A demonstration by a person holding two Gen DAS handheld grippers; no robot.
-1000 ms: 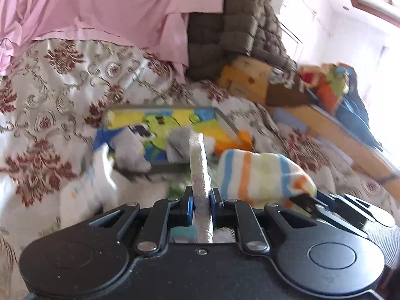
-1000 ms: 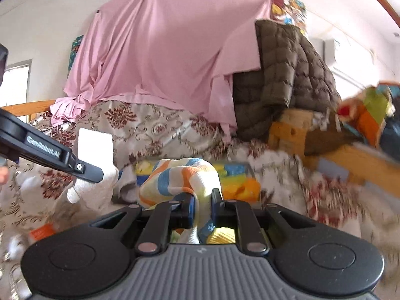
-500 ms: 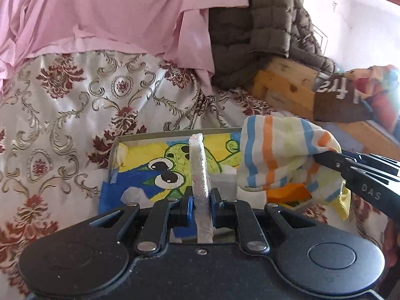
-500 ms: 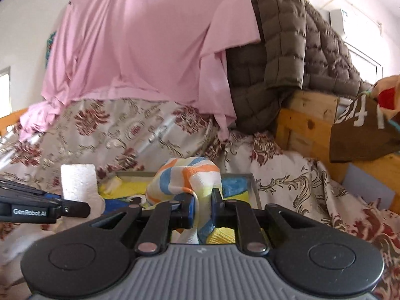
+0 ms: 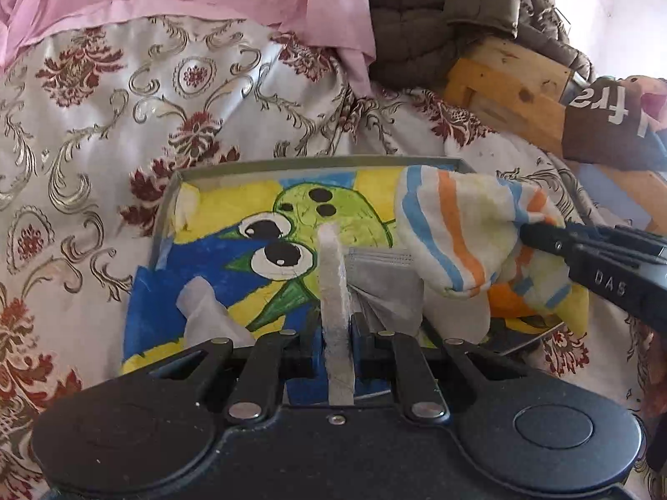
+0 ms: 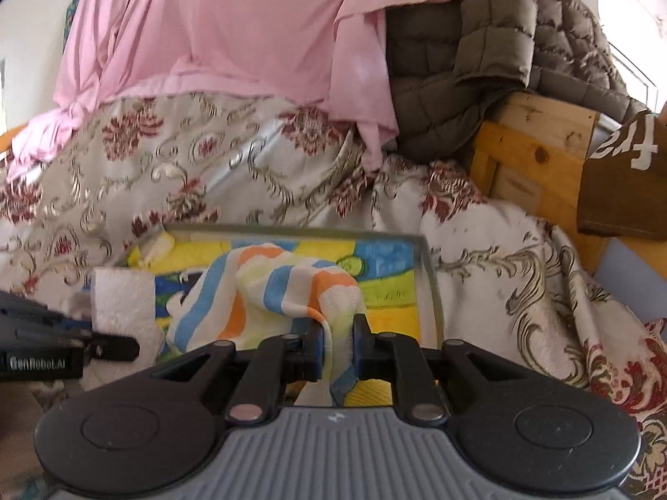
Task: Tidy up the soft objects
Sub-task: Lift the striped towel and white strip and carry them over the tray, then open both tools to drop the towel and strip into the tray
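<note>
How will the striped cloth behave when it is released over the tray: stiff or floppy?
Probably floppy: the striped cloth drapes and folds from the right tool. It likely is light, since a small pinch carries it. It may land bunched on the tray.

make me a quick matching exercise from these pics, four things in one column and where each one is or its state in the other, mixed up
Things:
1. striped towel
2. white sponge
3. grey cloth
4. brown quilted jacket

States:
A. lying in the cartoon tray
B. draped behind the bed, beside the pink sheet
C. pinched in the right tongs
D. pinched in the left tongs

Pairs: 1-C, 2-D, 3-A, 4-B
</note>
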